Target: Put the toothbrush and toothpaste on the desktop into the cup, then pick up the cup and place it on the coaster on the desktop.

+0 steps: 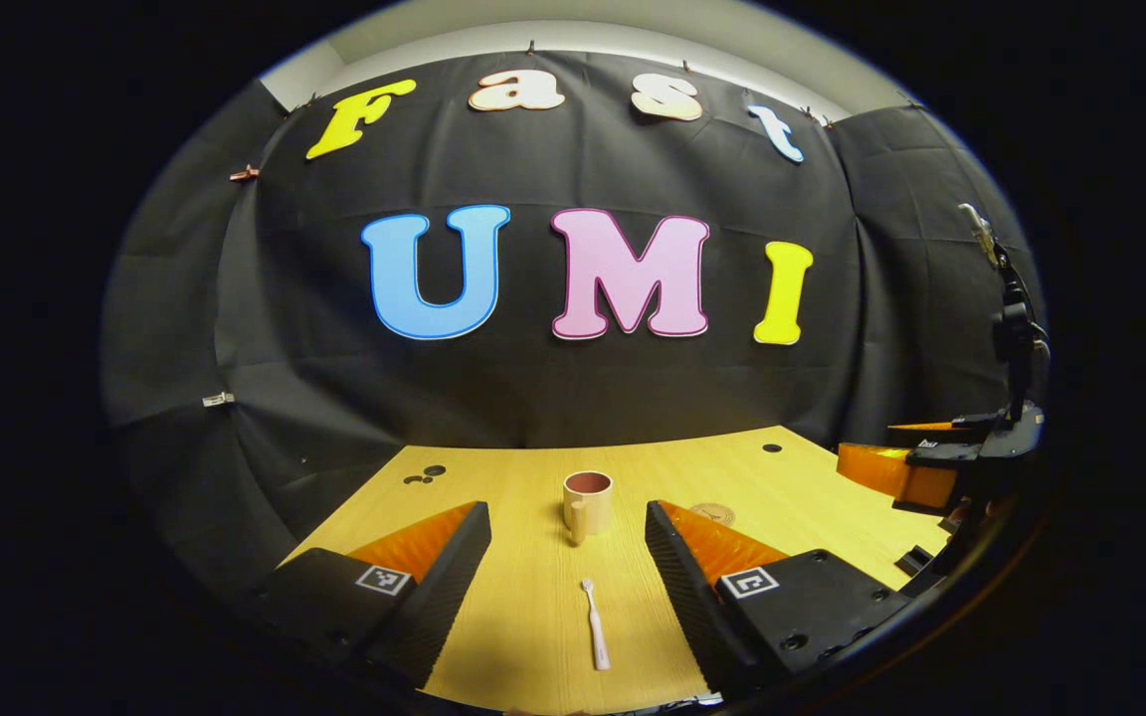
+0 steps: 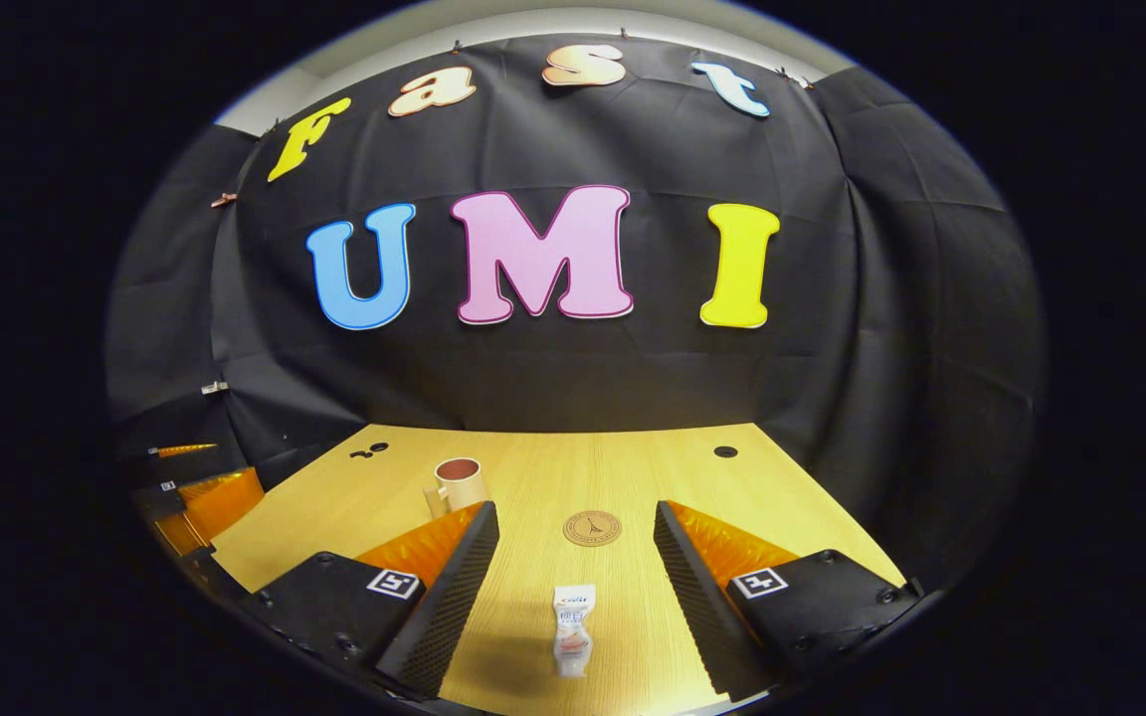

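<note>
Left gripper (image 1: pixel 567 557) spread wide, holding nothing, toothbrush (image 1: pixel 595 625) low centre between its fingers; right gripper (image 2: pixel 575 562) likewise spread wide around the untouched toothpaste (image 2: pixel 572 629).

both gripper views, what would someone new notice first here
On the wooden desktop, a toothbrush lies between the left gripper's open jaws, with the cup standing behind it. The toothpaste lies between the right gripper's open jaws, the round coaster just beyond.
</note>
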Available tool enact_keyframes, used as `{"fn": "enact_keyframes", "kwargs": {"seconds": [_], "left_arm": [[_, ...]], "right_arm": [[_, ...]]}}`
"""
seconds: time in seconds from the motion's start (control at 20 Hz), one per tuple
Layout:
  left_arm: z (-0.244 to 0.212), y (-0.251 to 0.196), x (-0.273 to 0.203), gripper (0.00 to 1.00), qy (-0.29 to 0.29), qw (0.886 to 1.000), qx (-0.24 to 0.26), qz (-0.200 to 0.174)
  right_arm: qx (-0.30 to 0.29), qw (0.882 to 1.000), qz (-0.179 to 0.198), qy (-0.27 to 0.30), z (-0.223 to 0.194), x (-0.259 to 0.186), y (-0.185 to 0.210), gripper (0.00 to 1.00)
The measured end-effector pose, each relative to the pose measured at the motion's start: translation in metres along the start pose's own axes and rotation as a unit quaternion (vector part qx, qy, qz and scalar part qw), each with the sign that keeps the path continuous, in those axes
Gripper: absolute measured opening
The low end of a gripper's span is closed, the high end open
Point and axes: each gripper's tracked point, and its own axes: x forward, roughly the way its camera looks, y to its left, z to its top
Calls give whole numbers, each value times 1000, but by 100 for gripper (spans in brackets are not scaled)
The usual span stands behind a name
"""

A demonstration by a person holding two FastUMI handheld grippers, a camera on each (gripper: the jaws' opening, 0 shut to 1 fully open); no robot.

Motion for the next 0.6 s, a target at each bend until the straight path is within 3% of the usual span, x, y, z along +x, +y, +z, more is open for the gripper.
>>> {"fn": "enact_keyframes", "kwargs": {"seconds": [0.35, 0.6], "left_arm": [[-12, 1, 3, 98, 20, 1000, 0, 18], [-32, 1, -1, 97, 45, 998, -24, 47]], "right_arm": [[8, 998, -4, 70, -39, 19, -11, 98], [0, 991, 21, 135, -76, 40, -1, 99]]}}
